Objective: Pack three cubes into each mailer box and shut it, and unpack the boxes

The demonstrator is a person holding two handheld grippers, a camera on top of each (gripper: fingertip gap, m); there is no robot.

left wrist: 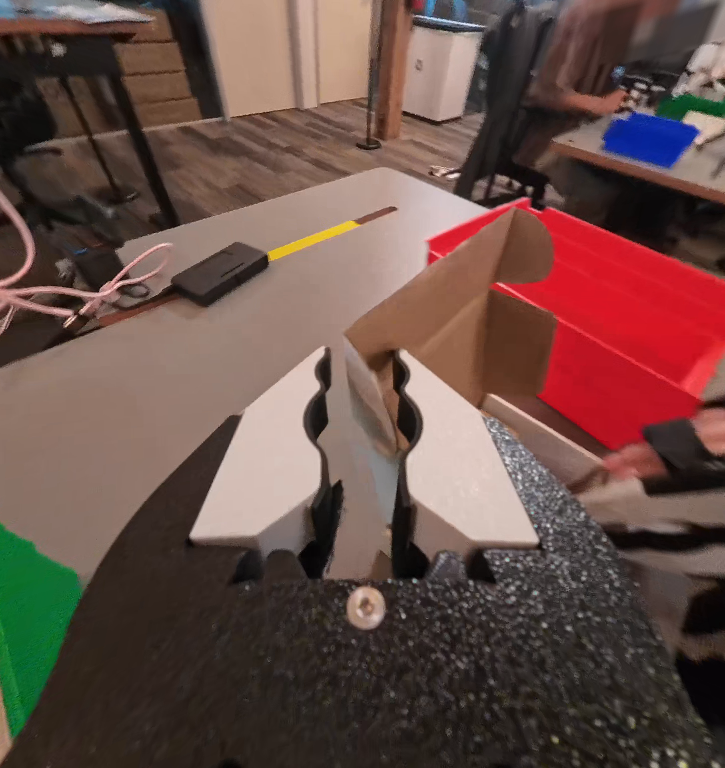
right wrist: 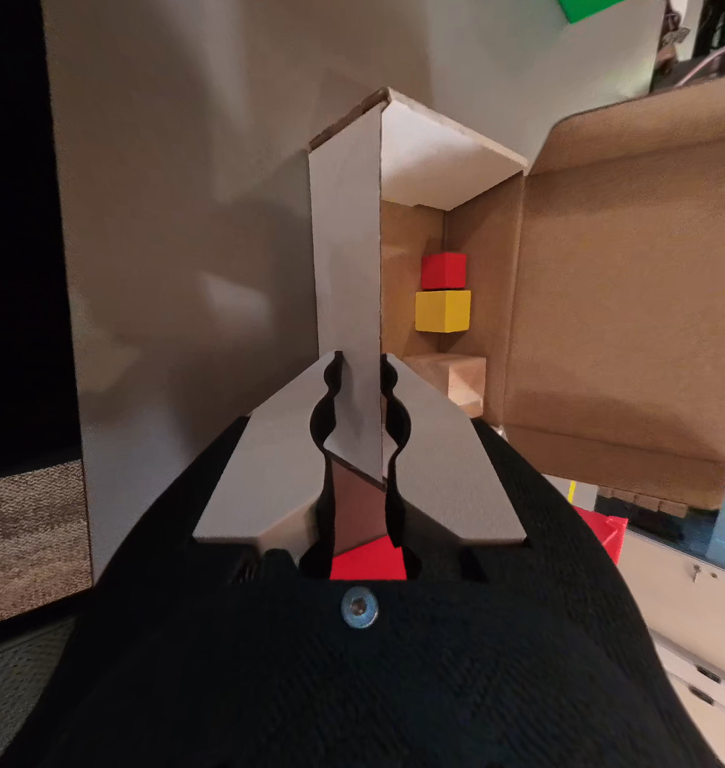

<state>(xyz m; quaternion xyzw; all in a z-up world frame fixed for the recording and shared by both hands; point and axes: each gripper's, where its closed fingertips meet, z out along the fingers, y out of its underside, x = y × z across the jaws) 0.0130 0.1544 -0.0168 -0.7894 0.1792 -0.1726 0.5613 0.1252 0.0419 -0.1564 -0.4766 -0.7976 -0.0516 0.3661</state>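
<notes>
Right tool is pinching the box side wall | left tool is sitting narrow around a cardboard flap, grip unclear | red, yellow, plain wood cubes sitting inside | box is tilting over the counter, so cubes could be sliding out if that flap slips

Both grippers same build: left gripper and right gripper have pale grey wedge fingers with wavy black pads, speckled black body filling the lower frame, one silver hex screw bottom centre; black sleeve at right edge.
</notes>
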